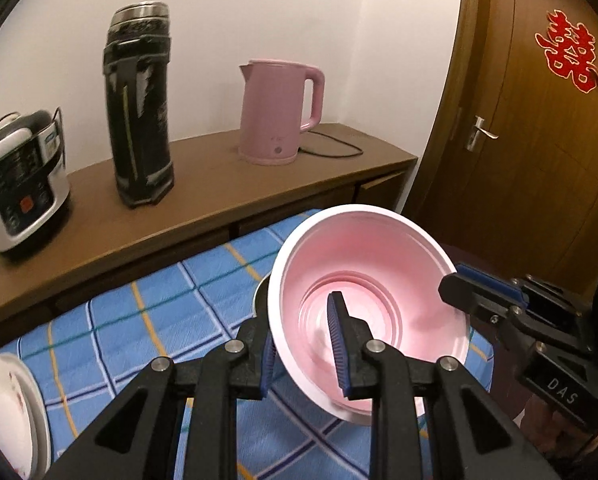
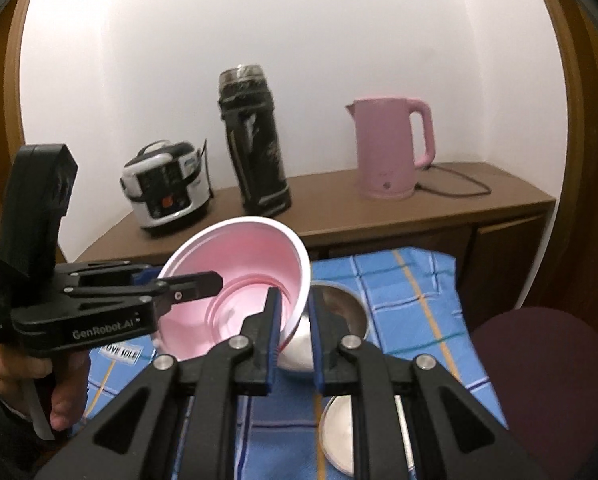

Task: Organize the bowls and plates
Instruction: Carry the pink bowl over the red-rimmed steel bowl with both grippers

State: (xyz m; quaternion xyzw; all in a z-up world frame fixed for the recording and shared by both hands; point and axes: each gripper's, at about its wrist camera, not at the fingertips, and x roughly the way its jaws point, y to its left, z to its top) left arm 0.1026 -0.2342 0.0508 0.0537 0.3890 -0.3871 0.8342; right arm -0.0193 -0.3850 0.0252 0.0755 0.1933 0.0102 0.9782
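Left wrist view: one pink bowl (image 1: pixel 369 300) at centre, lifted over the blue checked cloth (image 1: pixel 147 320); one floral plate (image 1: pixel 7 412) at 8 o'clock. The left gripper (image 1: pixel 303 354) is clamped on the bowl's near wall; the right gripper (image 1: pixel 465 286) pinches its rim at 3 o'clock.

Right wrist view: one steel bowl (image 2: pixel 341 310) behind the pink bowl, one steel dish (image 2: pixel 341 438) at 5 o'clock. A hand (image 2: pixel 39 380) holds the left gripper level at 9 o'clock.

I see a blue checked tablecloth (image 2: pixel 415 280) bearing a steel bowl (image 2: pixel 341 304) and, nearer than it, a white plate (image 2: pixel 345 436); beyond the bowl, a wooden sideboard (image 2: pixel 339 220) carries cooker (image 2: pixel 167 188), flask (image 2: pixel 255 140), pink kettle (image 2: pixel 391 148) (corded).
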